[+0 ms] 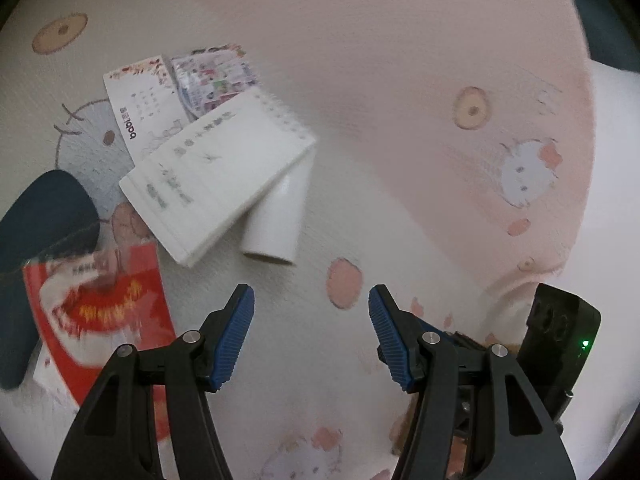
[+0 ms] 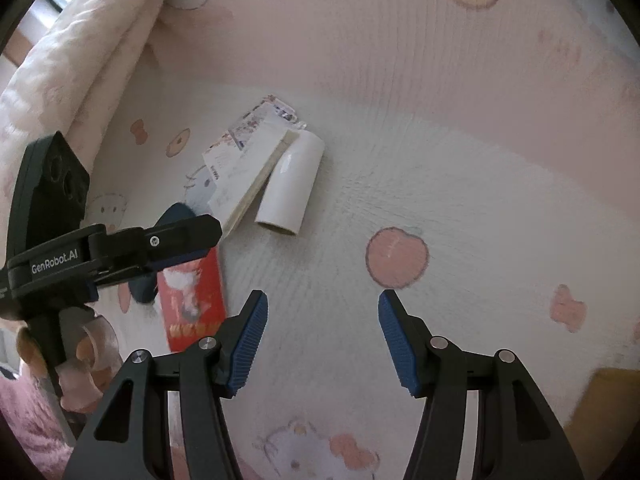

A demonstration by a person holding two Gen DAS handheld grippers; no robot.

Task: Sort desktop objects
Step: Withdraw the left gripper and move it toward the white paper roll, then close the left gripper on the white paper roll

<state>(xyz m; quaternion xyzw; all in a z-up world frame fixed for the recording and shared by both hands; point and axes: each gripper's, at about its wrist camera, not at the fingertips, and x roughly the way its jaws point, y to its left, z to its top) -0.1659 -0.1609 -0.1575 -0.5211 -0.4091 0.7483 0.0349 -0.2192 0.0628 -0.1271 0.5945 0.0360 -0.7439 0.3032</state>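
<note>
Both left gripper [image 1: 311, 300] and right gripper [image 2: 322, 306] hover with jaws spread, empty, over the bedsheet [image 2: 460, 200]; I'd take the near red booklet [image 1: 108, 300] edge-on, then the spiral notepad [image 1: 216, 176] leaning on the white tube [image 1: 280, 216].

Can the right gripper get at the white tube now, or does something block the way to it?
Probably yes. The right gripper is open, and only bare patterned cloth lies between it and the white tube. The tube's far end lies tucked under the notepad; its near end is free.
</note>
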